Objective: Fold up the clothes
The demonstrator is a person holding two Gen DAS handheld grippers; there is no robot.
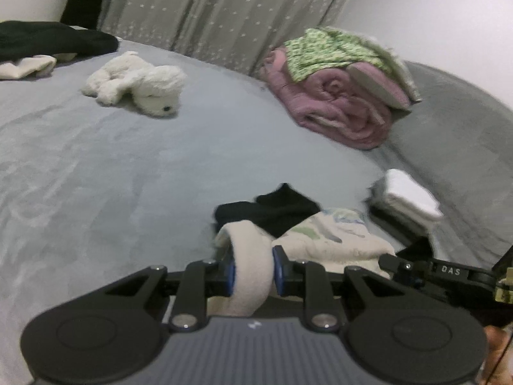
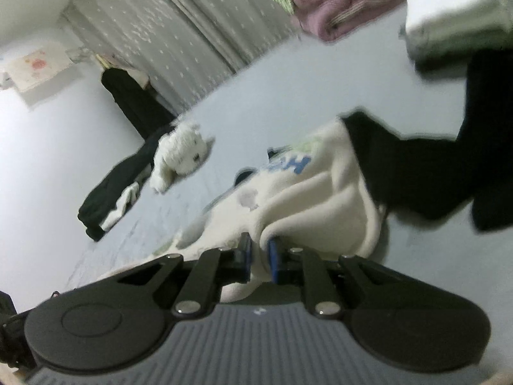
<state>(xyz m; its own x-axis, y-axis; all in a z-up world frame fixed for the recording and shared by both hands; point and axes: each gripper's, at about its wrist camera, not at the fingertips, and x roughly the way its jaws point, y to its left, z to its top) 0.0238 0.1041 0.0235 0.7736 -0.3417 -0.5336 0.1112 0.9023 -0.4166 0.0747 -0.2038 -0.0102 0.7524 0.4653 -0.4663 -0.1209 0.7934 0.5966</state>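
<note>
Left wrist view, left hand-held gripper [image 1: 253,271] clamping cream garment [image 1: 323,240], right hand-held gripper [image 2: 259,256] seemingly pinching its fold

Right view motion-blurred, white stack [image 2: 455,16] cut off at edge, shirt print [image 2: 288,165] unreadable

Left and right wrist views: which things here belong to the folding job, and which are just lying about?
In the job:
cream garment, pinched by left gripper and right gripper
black garment beside it

Lying about:
plush dog
pink blanket
green cloth
folded white stack
dark clothes pile
</note>
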